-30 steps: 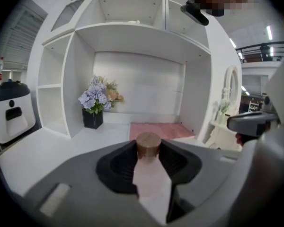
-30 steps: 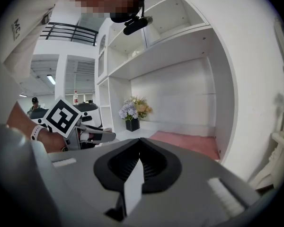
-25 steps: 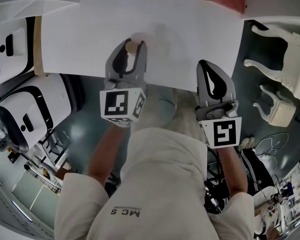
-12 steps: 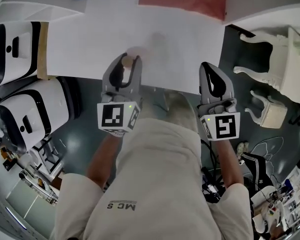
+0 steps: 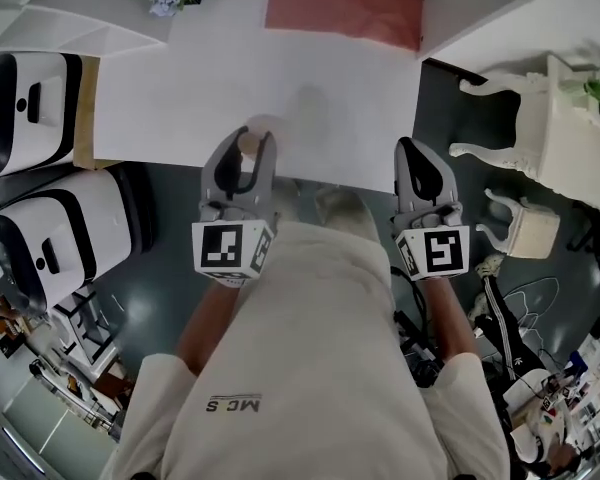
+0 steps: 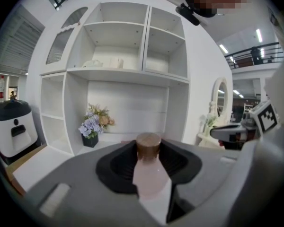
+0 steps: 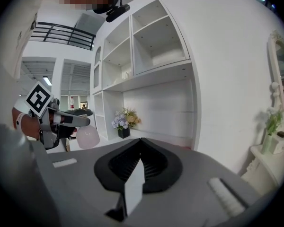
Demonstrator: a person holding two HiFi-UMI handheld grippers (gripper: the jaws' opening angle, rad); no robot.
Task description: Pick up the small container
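**benchrat:** Which claw has the small container (image 6: 149, 171), and what's inside it?

**pivot_pete:** The left gripper (image 5: 250, 146). Its jaws are pinched on the container, one on each side of the body. The brown cap (image 6: 148, 144) pokes out just past the tips. It's a frosted pink bottle, and I can't tell if anything's in it. From the head view it sits over the near edge of the white table (image 5: 180, 88). The right gripper view shows it hanging out at the left, up in the left claw.

**benchrat:** And the other claw?

**pivot_pete:** The right gripper (image 5: 420, 153) has its jaws pressed together with nothing between them. It's well to the right of the bottle, over the same near edge.

**benchrat:** Any other containers? Any text?

**pivot_pete:** There's a dark flower pot (image 6: 90, 140) on the far left of the table, under the white shelf unit (image 6: 116, 74). It holds lilac-blue and yellowish flowers. A couple of small white pieces sit on a shelf above, too small to identify. A red mat (image 5: 345, 8) lies at the table's far side. The only writing is print on the person's shirt (image 5: 231, 404), roughly "MC S". The marker cubes only carry black-and-white squares.
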